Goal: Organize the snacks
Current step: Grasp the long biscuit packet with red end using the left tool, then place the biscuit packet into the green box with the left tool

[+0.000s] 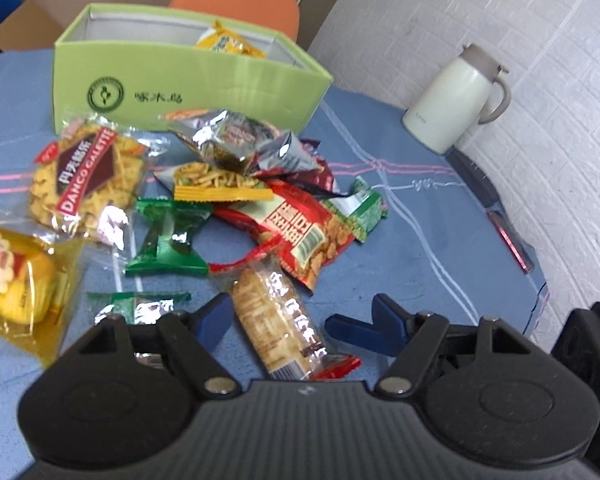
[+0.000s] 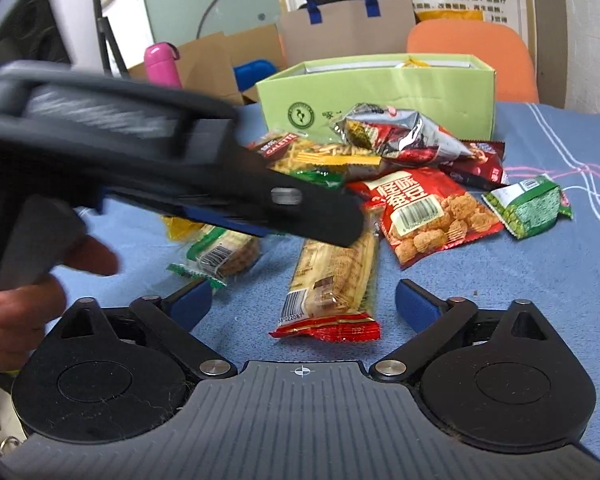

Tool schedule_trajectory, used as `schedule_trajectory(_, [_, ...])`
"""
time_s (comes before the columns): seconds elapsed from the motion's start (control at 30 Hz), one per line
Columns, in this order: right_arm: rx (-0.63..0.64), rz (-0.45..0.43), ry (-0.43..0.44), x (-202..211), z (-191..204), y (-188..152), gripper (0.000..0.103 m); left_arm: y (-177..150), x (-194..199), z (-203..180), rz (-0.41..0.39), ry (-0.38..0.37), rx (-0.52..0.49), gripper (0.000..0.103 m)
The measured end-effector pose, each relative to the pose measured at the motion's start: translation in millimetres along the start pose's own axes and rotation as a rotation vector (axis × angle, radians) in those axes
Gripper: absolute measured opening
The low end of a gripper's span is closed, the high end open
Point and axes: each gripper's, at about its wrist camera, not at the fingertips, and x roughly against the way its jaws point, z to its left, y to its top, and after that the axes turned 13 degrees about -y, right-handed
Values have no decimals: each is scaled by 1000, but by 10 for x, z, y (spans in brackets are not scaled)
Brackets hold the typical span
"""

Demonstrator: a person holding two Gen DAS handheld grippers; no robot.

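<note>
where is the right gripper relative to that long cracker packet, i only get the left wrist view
Observer: The right gripper faces the long clear cracker packet with red ends from its near end, jaws open on either side of it, not touching.
Operator: what's at the back that i'm missing
Observer: A brown paper bag with blue handles stands behind the light green cardboard box.
Operator: anything else there
Observer: A pink bottle stands left of that bag.
</note>
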Motion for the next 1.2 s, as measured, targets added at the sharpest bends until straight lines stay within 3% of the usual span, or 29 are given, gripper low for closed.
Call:
schedule_trajectory(0.1, [0, 5, -5, -42, -3, 1, 82, 10, -122, 8, 48, 16, -11, 73])
schedule_trajectory(0.13, [-1, 13, -8, -66, -9, -2, 81, -5, -159, 32, 64, 20, -2, 66])
schedule_trajectory(0.2, [18, -1, -23, -75, 1, -18, 75, -58, -156, 56, 57, 10, -3, 61])
schedule_trajectory(0.23, [44, -10, -35, -72, 25, -33, 62, -75, -125, 77, 52, 0, 6, 48])
schedule_trajectory(0.27, [65, -21, -59, -59, 47, -49, 56, -90, -94, 103, 46, -3, 22, 39])
schedule_trajectory(0.33, [71, -37, -81, -34, 17, -69, 29, -114, -41, 157, 30, -16, 57, 38])
schedule_trajectory(0.5, [52, -36, -44, 13, -18, -56, 28, -122, 69, 89, -9, -23, 81, 36])
schedule_trajectory(0.6, [61, -80, -43, 126, -2, 58, 28, 55, 264, -60, -80, -40, 48, 36])
schedule_trajectory(0.8, [161, -279, -39, 153, -39, 885, 28, 992, 490, -178, -244, 12, -103, 36])
schedule_trajectory(0.87, [191, -306, -34, -72, -74, 1277, 29, 1391, 425, -35, -257, 44, -102, 36])
schedule_trajectory(1.0, [177, -251, 15, -742, -205, 1949, 29, 1962, 227, 371, -242, 70, -37, 36])
schedule_trajectory(1.2, [149, -92, 69, -1788, -248, 2339, 29, 2263, -55, 952, -211, 88, 45, 36])
